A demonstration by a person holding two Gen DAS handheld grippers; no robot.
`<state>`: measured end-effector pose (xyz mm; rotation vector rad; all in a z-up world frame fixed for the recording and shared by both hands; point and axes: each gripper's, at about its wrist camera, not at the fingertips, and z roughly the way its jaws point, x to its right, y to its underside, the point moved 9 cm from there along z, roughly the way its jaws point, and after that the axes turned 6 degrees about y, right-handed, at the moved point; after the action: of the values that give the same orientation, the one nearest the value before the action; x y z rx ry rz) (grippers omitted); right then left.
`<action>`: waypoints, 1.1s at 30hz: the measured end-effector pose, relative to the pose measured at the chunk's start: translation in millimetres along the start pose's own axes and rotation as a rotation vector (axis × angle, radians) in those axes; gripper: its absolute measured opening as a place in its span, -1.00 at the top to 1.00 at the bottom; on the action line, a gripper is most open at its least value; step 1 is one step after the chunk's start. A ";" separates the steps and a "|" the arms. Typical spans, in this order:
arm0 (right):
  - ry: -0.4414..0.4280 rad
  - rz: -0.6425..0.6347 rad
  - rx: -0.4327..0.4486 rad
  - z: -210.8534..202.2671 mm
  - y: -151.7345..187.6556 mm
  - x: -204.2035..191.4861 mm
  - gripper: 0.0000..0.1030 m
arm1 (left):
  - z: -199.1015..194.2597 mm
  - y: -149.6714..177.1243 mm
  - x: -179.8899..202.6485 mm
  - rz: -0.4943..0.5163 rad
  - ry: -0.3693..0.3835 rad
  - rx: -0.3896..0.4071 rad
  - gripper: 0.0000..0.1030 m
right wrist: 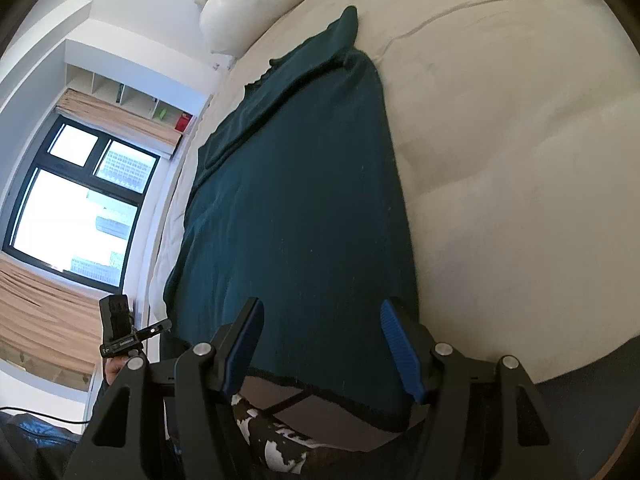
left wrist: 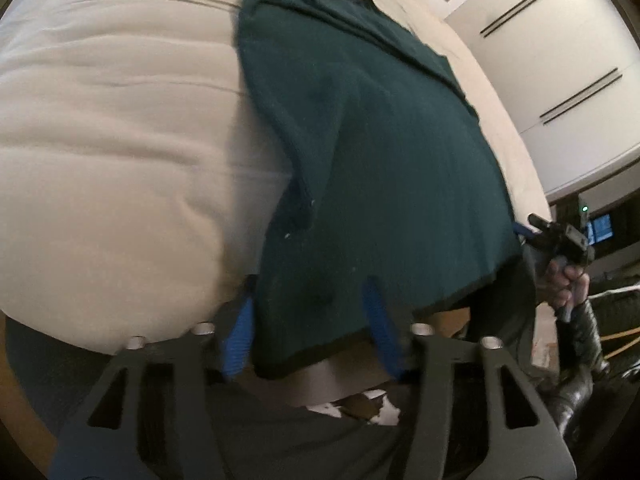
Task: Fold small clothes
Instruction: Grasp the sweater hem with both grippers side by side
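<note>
Two grippers sit at the near hem of one dark green garment (right wrist: 304, 184), which lies spread lengthwise on the bed (right wrist: 520, 160), its hem hanging just over the mattress edge toward the person.

Left gripper (left wrist: 310, 320): jaws partway apart, straddling the hem's left corner. Blurred, so can't tell whether the blue pads (left wrist: 238, 340) actually press the cloth. Right gripper (right wrist: 322, 344): jaws wide, hem between them, pads visibly clear of the fabric, nothing held.

Risks, as I judge them:
- Uneven grab. If left closes on its corner w/ right not yet closed, any lift drags the hem skewed and the fold comes out crooked.
- Thin bite. Hem hangs off the edge w/ no backing under it; pads may catch only the trim and the cloth slips out mid-lift.
- Double-layer catch. A fold runs along the garment's left side in the left wrist view; the left jaws could pinch that flap too, bunching the fold.
- Sheet snag. Left pad is close to the bedcover; closing low could take sheet w/ the garment.
- Far end already looks rumpled near the pillow (right wrist: 248, 4); folding over it would lock wrinkles in.
</note>
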<state>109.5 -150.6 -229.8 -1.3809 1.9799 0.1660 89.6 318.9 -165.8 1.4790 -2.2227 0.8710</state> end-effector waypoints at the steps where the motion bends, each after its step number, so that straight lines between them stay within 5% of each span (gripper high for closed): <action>1: 0.001 -0.003 -0.004 -0.2 1.5 -0.5 -0.26 | 1.2 -1.1 -2.8 -0.013 -0.001 0.002 0.29; 16: 0.069 0.028 -0.036 -19.0 15.0 25.4 -0.12 | 16.3 -10.6 -10.6 -0.048 0.050 -0.005 0.38; 23: 0.048 0.035 -0.073 -12.8 20.1 26.2 -0.04 | 24.0 -7.2 -9.1 -0.070 0.042 -0.022 0.73; 26: 0.033 0.076 -0.076 -15.2 20.7 33.2 0.18 | 25.6 -5.5 -11.1 -0.072 0.046 -0.033 0.78; 33: 0.044 0.052 -0.143 -2.2 24.6 25.6 0.21 | 28.9 -5.6 -12.1 -0.072 0.053 -0.043 0.83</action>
<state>82.7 -161.0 -250.6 -1.4339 2.0753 0.3091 101.3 307.1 -193.0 1.4895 -2.1235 0.8248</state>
